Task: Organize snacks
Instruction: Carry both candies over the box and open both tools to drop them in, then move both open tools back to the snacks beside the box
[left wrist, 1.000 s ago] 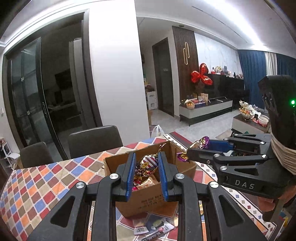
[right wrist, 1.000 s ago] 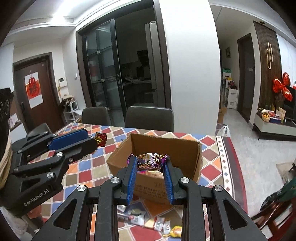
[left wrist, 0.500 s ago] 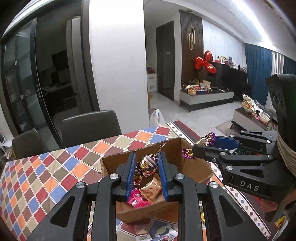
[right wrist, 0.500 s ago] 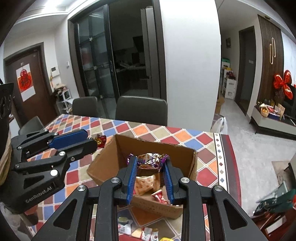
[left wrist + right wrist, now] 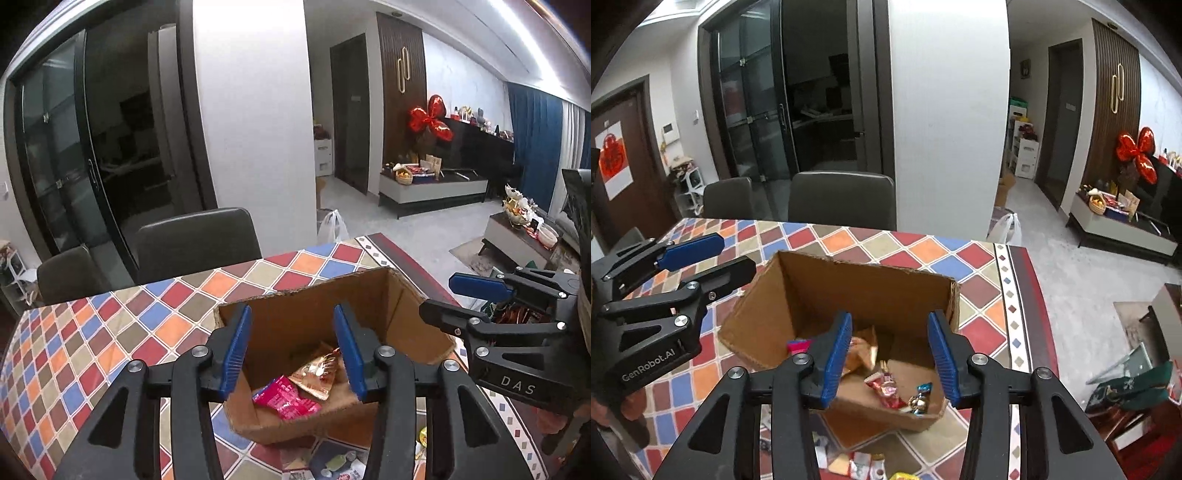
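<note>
1. Landmark: the cardboard box (image 5: 334, 332) stands open-topped on the checkered tablecloth (image 5: 110, 332). All positions below refer to it.
2. My left gripper (image 5: 291, 347) hangs above the box's near side. Its jaws are spread wide with nothing between them.
3. My right gripper (image 5: 892, 349) hangs above the box's near side too. Its jaws are likewise spread and empty.
4. Judgement: both sets of jaws are held over the opening so that anything let go falls inside the box rather than onto the cloth.
5. Inside the box lie a pink packet (image 5: 284, 398), a gold packet (image 5: 317, 373), a red-and-white candy (image 5: 888, 391) and a blue-tipped candy (image 5: 921, 398).
6. Outside the box, against its near wall, loose snacks (image 5: 860, 463) lie on the cloth. The task is therefore unfinished.
7. Judgement: the next step calls for lowering one gripper in front of the box to pinch a loose snack.
</note>
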`<action>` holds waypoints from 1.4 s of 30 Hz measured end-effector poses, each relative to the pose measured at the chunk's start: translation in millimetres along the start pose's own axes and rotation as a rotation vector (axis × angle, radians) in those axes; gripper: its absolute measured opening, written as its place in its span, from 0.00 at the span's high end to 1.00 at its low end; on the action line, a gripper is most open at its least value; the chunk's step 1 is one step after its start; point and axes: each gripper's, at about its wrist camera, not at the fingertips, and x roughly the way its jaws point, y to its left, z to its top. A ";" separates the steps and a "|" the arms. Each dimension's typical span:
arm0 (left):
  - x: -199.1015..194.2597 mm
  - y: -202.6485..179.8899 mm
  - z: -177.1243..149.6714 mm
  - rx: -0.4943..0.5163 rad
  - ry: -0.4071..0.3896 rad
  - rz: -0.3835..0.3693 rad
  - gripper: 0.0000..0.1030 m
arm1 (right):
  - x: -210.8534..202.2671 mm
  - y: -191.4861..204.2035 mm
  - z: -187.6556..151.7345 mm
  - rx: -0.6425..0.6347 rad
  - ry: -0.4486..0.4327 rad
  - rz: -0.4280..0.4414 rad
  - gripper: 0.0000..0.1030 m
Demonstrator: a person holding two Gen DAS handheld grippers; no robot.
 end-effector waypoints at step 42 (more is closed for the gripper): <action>-33.3 -82.9 -159.5 0.170 0.058 -0.023 0.55 | -23.4 -13.2 -169.7 0.077 0.078 -0.039 0.47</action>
